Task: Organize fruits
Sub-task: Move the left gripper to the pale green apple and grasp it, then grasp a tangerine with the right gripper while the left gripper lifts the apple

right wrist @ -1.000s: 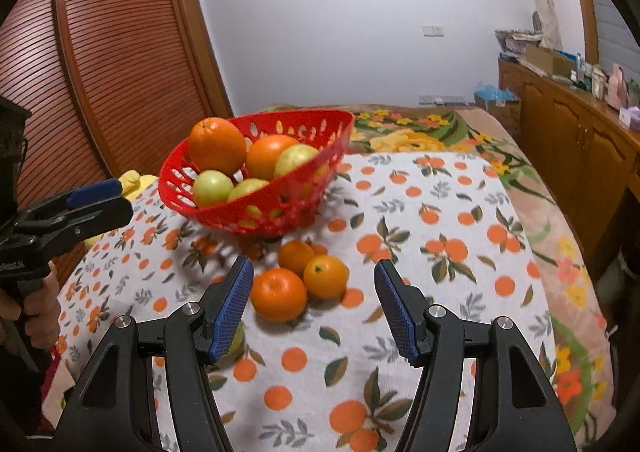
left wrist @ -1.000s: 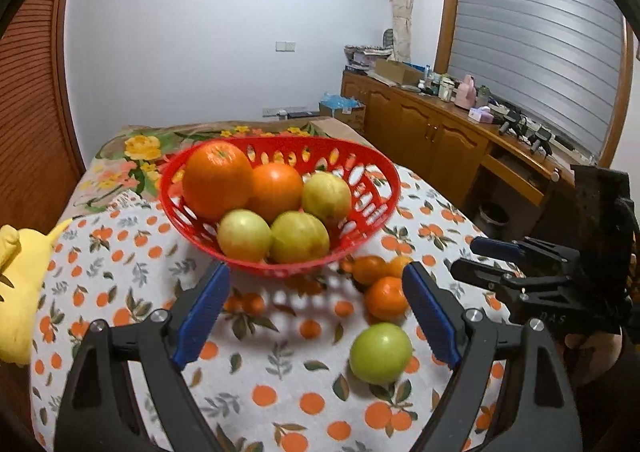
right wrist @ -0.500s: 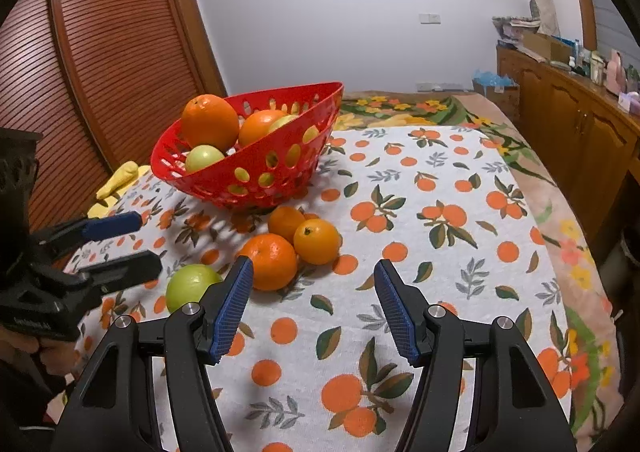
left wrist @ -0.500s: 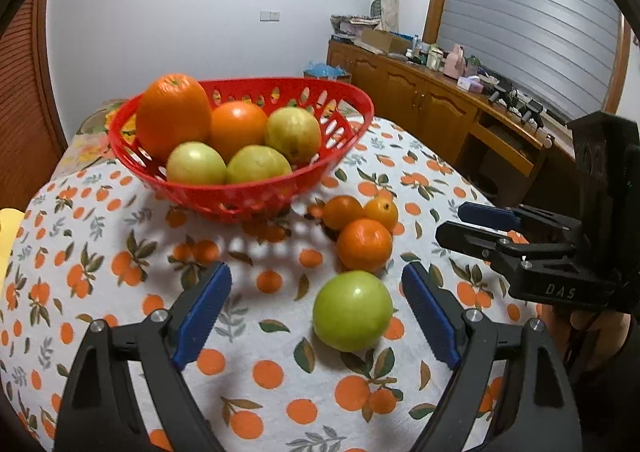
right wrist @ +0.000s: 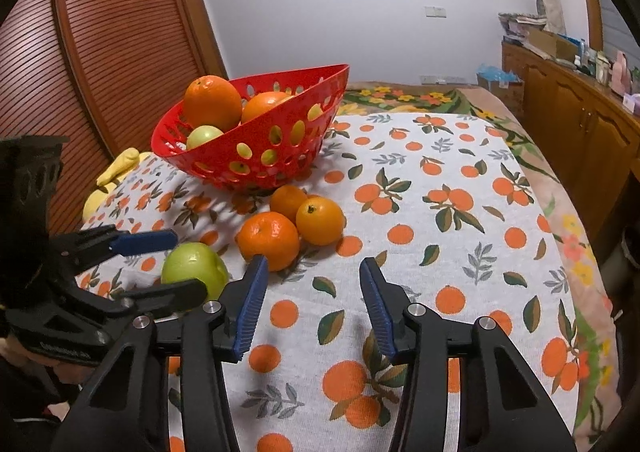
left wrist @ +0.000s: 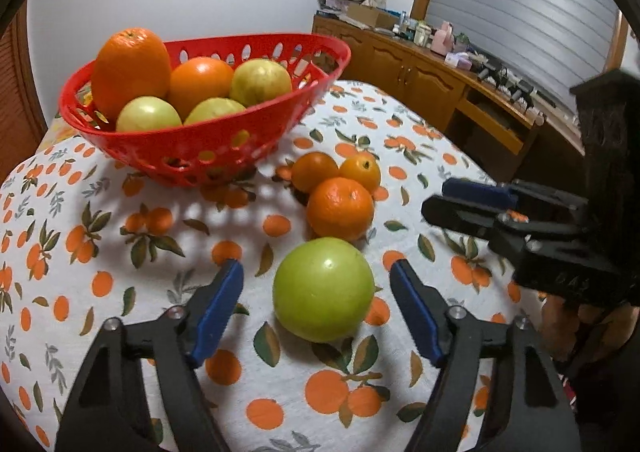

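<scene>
Both tools gape empty — left tool (left wrist: pixel 316 308) straddles green apple (left wrist: pixel 323 289), untouched.

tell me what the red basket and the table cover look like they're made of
The red basket looks like moulded plastic: an even colour, a slight sheen and punched oval holes in its wall. The table cover looks like matte printed cloth, with an orange-and-leaf pattern and soft draping at the edges; coated fabric can't be ruled out.

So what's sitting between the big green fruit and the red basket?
Three oranges huddle on the tablecloth between the green fruit and the red basket. The left wrist view shows it best; the right wrist view agrees.
</scene>
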A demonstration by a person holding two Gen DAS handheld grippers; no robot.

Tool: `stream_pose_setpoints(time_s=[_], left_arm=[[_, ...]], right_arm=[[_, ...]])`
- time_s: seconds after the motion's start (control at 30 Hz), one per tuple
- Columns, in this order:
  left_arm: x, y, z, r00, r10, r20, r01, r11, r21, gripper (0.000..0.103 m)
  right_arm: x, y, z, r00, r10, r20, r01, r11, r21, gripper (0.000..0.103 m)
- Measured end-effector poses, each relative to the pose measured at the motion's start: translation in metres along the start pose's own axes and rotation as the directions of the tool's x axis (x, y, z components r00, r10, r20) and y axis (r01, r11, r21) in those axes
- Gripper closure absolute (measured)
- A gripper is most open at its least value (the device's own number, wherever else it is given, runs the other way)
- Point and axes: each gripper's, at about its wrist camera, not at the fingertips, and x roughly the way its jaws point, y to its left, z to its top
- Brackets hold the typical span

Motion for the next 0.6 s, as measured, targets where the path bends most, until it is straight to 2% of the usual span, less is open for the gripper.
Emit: stream_pose_setpoints(time_s=[0.07,0.13,0.6], left_arm=[[0.005,0.001,-0.003,1.000,-0.002,-0.020,0.002,1.000,-0.004,0.042],[0.005,0.003,-0.006,0.999,-0.047,-0.017,0.047,0.999,-0.015,0.050],[-0.031,0.026,-0.013,0.999,0.003,0.049,0.000,0.999,-0.055,0.051]], right_arm=[[0.002,0.001,0.002,1.000,0.006,-0.007,-0.006,1.000,0.001,0.056],[0.005,0.002,0.003,1.000,0.012,-0.014,-0.012,1.000,-0.003,0.056],[0.041,0.019,0.015,0.993,0.039,-0.108,-0.043,0.999,-0.030,0.056]])
